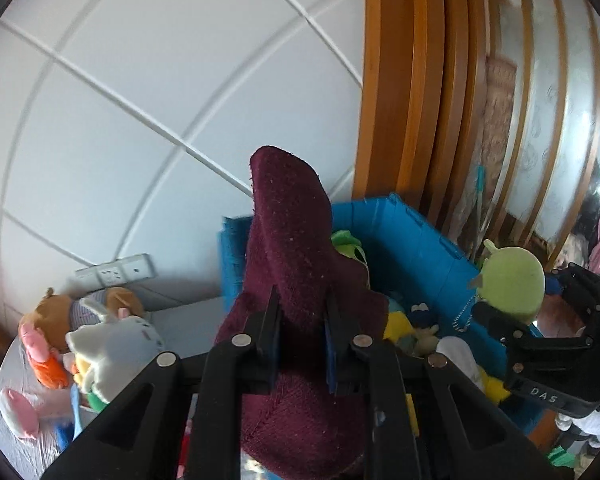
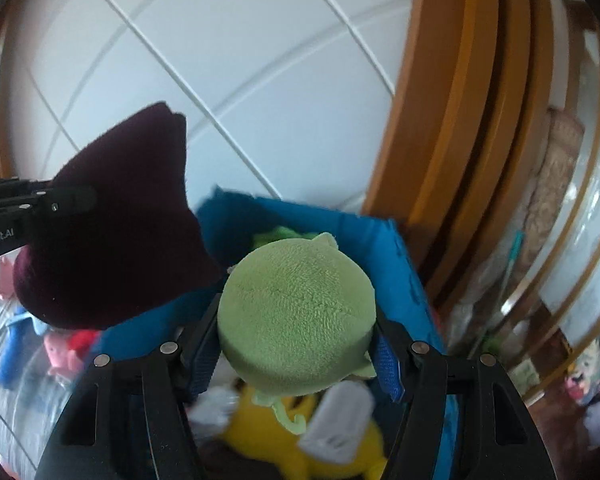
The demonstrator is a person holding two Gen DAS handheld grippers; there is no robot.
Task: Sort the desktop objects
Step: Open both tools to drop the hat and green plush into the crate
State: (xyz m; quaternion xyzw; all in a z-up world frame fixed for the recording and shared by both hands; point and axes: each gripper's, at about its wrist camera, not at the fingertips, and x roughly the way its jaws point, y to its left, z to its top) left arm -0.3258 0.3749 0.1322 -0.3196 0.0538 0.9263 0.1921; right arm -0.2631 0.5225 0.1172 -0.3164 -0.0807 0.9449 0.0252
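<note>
In the left wrist view the left tongs (image 1: 302, 334) sit low centre, clamped tight on a maroon plush toy (image 1: 296, 264) that rises up the middle of the frame; at right the right tongs (image 1: 512, 320) grip a green plush ball (image 1: 512, 282); in the right wrist view those tongs (image 2: 296, 354) stand about half open around the green ball (image 2: 296, 316); below lies a yellow plush toy (image 2: 268, 440), probably inside the blue storage bin (image 2: 384, 248) behind; more plush toys (image 1: 84, 336) lie lower left on the worktop (image 1: 188, 320).
</note>
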